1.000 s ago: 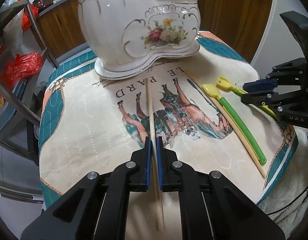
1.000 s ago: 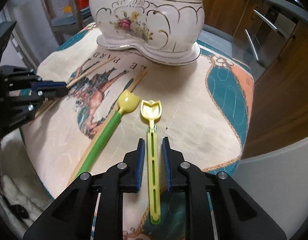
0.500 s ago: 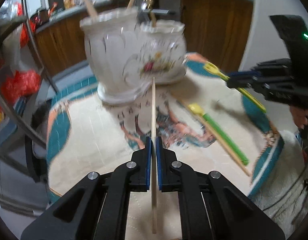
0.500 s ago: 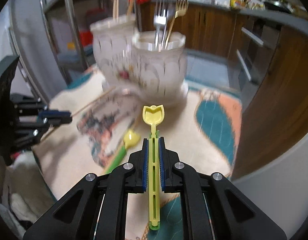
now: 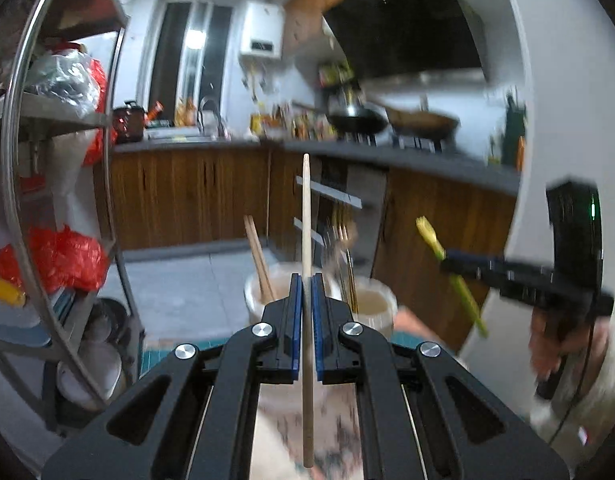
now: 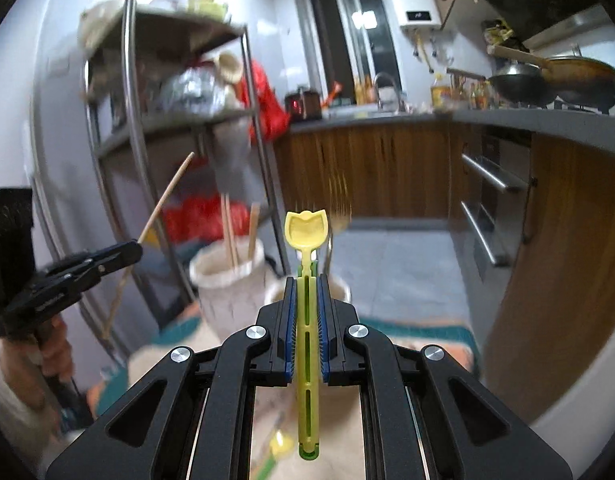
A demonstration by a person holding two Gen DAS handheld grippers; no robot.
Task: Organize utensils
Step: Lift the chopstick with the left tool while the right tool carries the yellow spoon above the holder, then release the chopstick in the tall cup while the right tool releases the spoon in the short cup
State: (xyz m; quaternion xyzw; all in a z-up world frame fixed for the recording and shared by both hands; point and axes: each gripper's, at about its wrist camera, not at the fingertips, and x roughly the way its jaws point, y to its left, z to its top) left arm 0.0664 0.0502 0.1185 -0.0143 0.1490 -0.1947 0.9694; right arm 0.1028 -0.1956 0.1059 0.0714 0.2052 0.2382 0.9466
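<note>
My left gripper is shut on a wooden chopstick and holds it upright, high above the table. It also shows in the right wrist view with the chopstick. My right gripper is shut on a yellow-green plastic fork-spoon, also lifted; it shows in the left wrist view. The white ceramic utensil holder stands below and ahead, with chopsticks in one compartment and metal forks in the other.
A green-handled yellow spoon lies on the printed cloth below. A metal shelf rack stands at the left. Wooden kitchen cabinets and a counter with woks are behind.
Both grippers have risen from the table and tilted up, each carrying its utensil; the holder now sits low in both views.
</note>
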